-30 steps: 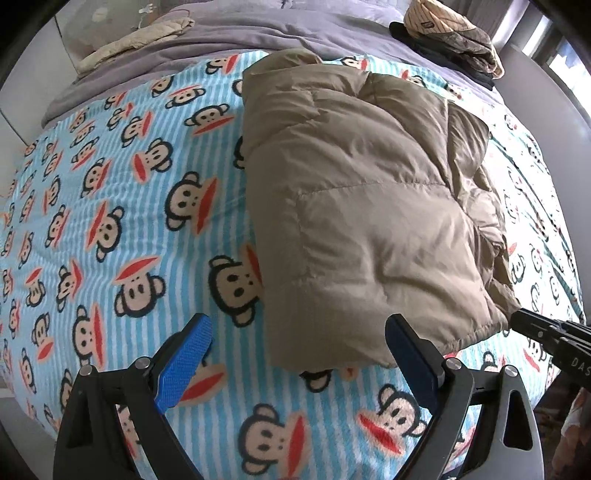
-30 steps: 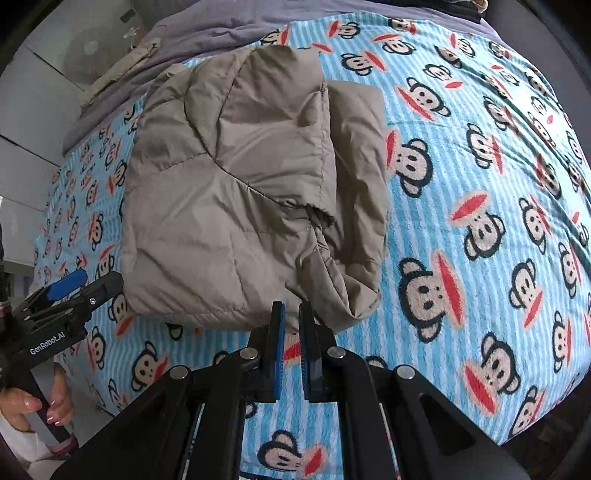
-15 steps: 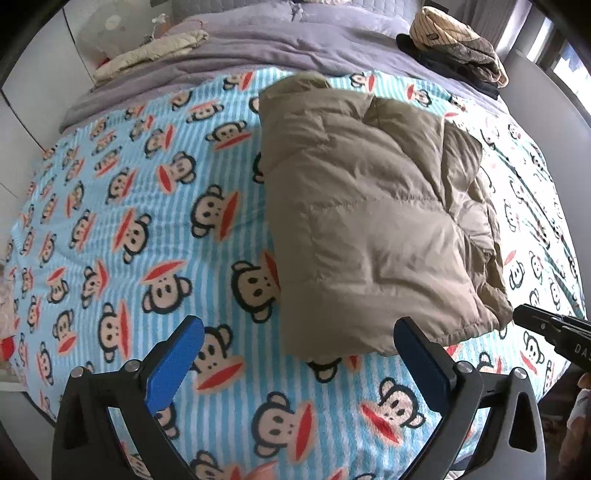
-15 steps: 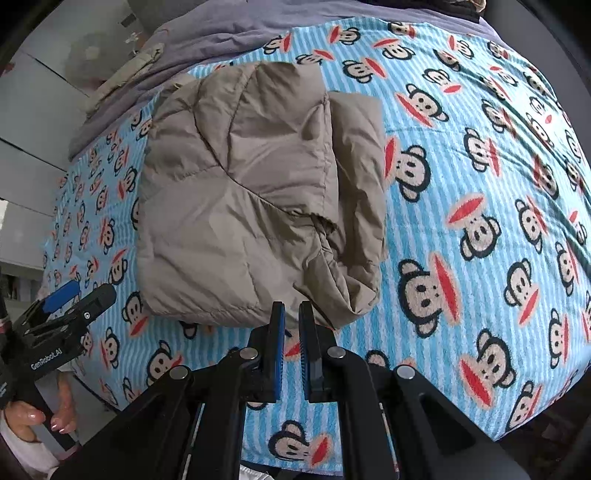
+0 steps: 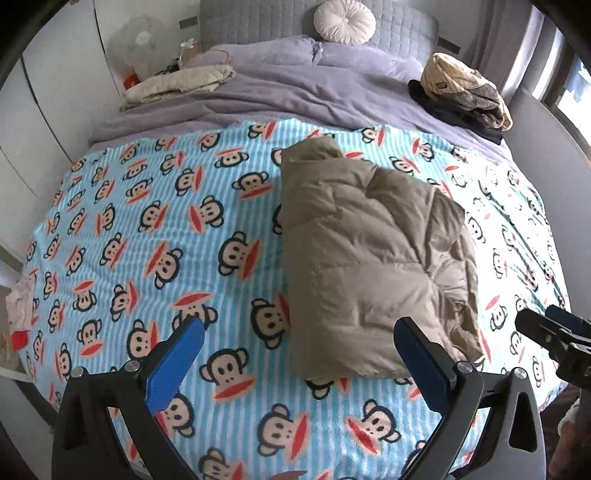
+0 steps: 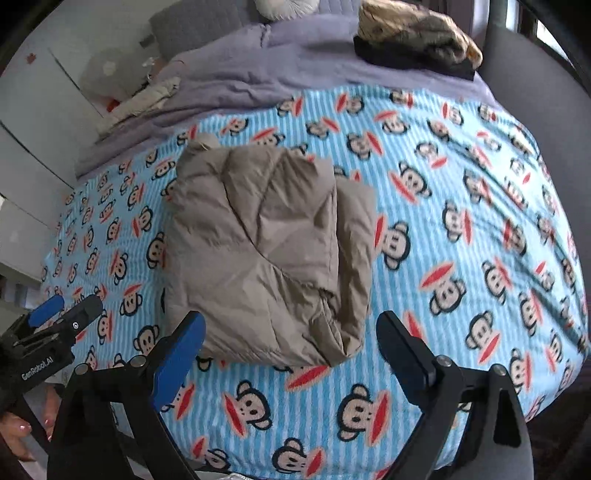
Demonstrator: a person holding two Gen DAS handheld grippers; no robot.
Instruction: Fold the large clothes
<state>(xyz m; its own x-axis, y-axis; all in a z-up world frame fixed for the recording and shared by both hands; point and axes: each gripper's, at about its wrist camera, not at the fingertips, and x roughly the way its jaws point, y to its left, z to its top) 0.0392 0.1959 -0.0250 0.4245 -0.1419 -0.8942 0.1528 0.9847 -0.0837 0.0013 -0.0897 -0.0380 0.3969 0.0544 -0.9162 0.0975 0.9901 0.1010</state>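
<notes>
A bed with a grey quilted headboard point(image 5: 258, 18) stands between white cupboard doors point(image 5: 44, 110) and a daylit window point(image 5: 569, 92).

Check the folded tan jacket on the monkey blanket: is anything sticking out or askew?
Mostly tidy. The tan jacket lies folded on the monkey blanket, but its near right corner is bunched and rumpled, with loose layers poking out of the fold. Both hand-held grippers are open and clear of it.

Both wrist views above bed's foot, facing headboard point(image 5: 317, 26), sharing jacket point(image 5: 373, 258)
</notes>
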